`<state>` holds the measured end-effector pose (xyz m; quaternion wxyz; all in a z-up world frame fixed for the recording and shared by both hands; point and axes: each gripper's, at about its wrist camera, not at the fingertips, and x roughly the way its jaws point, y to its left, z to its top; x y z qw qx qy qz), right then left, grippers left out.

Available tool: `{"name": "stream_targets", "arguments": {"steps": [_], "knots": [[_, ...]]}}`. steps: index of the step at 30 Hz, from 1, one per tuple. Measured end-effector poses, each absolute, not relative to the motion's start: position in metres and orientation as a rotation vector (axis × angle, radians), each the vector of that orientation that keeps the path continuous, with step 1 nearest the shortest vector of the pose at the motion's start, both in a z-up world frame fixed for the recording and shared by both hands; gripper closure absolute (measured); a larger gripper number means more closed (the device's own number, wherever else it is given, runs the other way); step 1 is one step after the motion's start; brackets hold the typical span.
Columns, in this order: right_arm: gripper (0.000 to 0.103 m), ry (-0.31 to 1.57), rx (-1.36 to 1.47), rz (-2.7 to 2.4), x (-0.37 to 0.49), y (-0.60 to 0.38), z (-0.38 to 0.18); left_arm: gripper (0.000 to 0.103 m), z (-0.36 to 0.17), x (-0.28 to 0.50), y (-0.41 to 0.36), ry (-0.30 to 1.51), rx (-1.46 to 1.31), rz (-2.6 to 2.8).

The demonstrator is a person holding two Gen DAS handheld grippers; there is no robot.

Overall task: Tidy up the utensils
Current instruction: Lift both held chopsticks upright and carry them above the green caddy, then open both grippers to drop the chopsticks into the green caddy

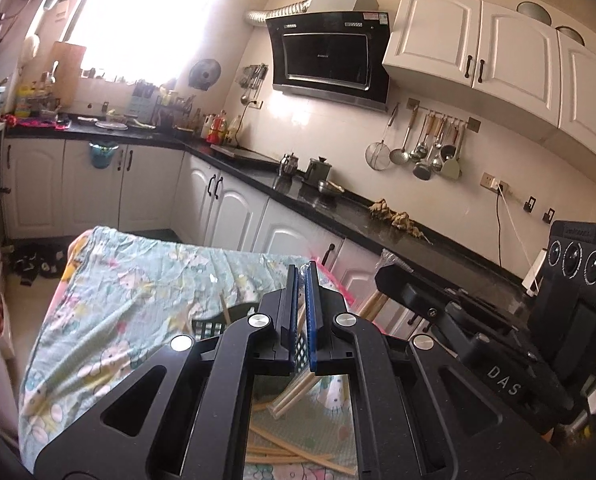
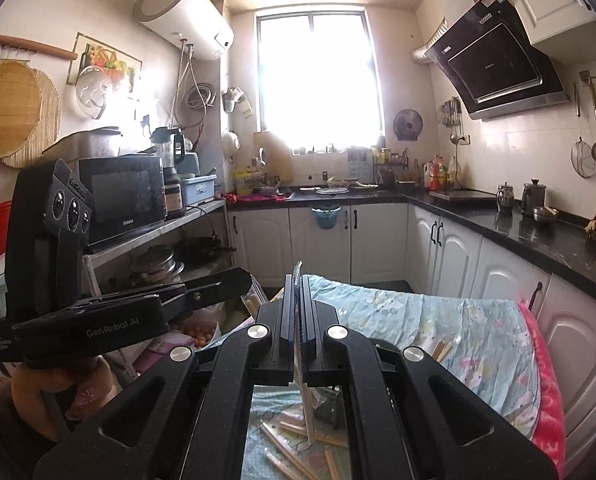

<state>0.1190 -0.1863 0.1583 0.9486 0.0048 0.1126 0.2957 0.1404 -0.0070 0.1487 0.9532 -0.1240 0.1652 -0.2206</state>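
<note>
Left wrist view: flowered cloth (image 1: 130,304) carries scattered chopsticks (image 1: 298,458), mostly unsorted beside a dark basket (image 1: 214,326). Left gripper (image 1: 303,276) pinches a clear wrapper; right gripper (image 2: 297,286) clamps a wrapped pair (barely begun, I judge).

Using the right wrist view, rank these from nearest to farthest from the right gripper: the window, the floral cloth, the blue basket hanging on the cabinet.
1. Floral cloth: just beyond the right gripper, ahead and to the right.
2. Blue basket: on the white cabinet door, ahead, across the floor.
3. Window: on the back wall, above the counter.
</note>
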Motion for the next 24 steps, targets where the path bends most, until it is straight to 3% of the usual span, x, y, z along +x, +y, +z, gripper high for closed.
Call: {"name": "stream_targets", "arguments": {"steps": [14, 24], "knots": [[0.101, 0.187, 0.023, 0.580, 0.153, -0.182, 0.188, 0.102, 0.181, 0.179, -0.006, 0.295, -0.267, -0.453], [0.101, 0.220, 0.004, 0.499, 0.195, -0.185, 0.176, 0.102, 0.164, 0.209, -0.015, 0.314, -0.213, -0.422]]}}
